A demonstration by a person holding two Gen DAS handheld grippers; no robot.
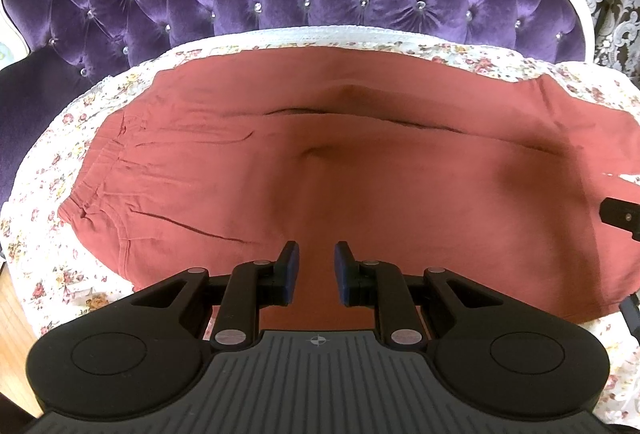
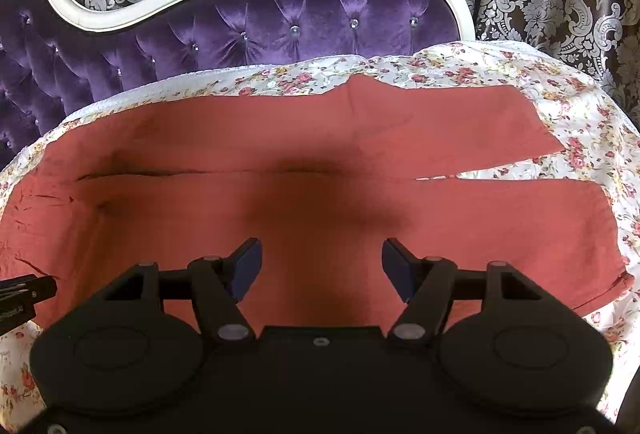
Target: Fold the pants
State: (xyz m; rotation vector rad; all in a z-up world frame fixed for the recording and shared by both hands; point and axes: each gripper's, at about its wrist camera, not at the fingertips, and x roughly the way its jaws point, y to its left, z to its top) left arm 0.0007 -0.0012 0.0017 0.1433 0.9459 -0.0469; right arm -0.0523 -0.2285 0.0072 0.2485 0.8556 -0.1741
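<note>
Left tool point(image 1: 316, 270) and right tool point(image 2: 322, 268) both spread, empty, above flat rust-red cotton pants point(image 1: 360, 169). No fold started; next, pinch near leg edge.

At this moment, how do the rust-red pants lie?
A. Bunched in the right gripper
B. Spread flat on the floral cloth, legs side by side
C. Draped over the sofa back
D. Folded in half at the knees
B: the rust-red pants lie flat on the floral cloth, both legs extended and unfolded, neither gripper holding them.
</note>
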